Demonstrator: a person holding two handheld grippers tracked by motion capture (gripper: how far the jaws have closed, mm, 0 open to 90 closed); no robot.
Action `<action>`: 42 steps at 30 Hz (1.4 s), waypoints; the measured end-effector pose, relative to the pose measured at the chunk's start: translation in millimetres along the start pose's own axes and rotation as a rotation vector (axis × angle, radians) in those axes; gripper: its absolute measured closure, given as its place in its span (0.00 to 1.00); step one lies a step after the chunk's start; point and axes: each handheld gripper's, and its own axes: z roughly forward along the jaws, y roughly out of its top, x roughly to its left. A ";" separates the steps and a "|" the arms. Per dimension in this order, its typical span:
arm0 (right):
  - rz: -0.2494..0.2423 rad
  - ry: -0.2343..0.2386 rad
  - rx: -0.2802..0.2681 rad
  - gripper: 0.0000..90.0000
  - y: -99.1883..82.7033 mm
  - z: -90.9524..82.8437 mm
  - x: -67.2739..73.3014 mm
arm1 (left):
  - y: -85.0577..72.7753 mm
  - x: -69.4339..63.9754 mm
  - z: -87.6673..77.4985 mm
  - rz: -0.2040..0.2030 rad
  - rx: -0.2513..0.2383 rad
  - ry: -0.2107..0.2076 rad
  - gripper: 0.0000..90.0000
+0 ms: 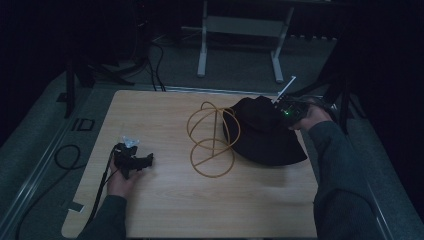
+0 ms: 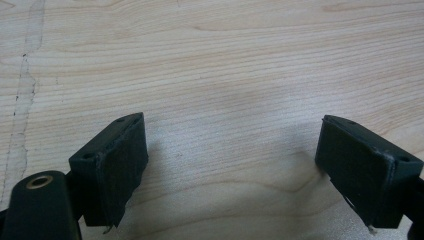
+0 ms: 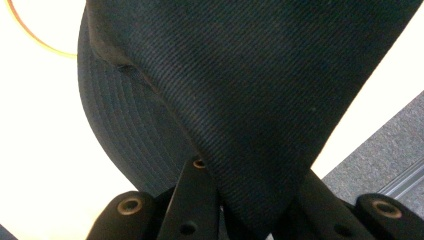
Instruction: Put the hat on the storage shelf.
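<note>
One black hat [image 1: 265, 135], brim stitched

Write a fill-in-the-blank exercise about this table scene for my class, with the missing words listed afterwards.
1. The right gripper is shut on the black ____.
2. The left gripper has its jaws ____ over bare wood.
3. The yellow wire stand sits to the ____ of the hat in the high view.

Missing words: hat; open; left

The high view is dim and murky; the gripper views are bright, with soft shadows beneath the jaws.
</note>
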 end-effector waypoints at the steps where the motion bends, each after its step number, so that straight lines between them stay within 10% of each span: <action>1: 0.000 0.002 0.000 0.96 0.4 -1.1 0.1 | 0.0 0.0 0.0 0.000 0.000 0.000 0.15; 42: -0.017 -0.013 -0.117 0.96 -14.9 -65.3 -17.9 | 0.2 0.2 -0.3 0.003 0.005 0.000 0.15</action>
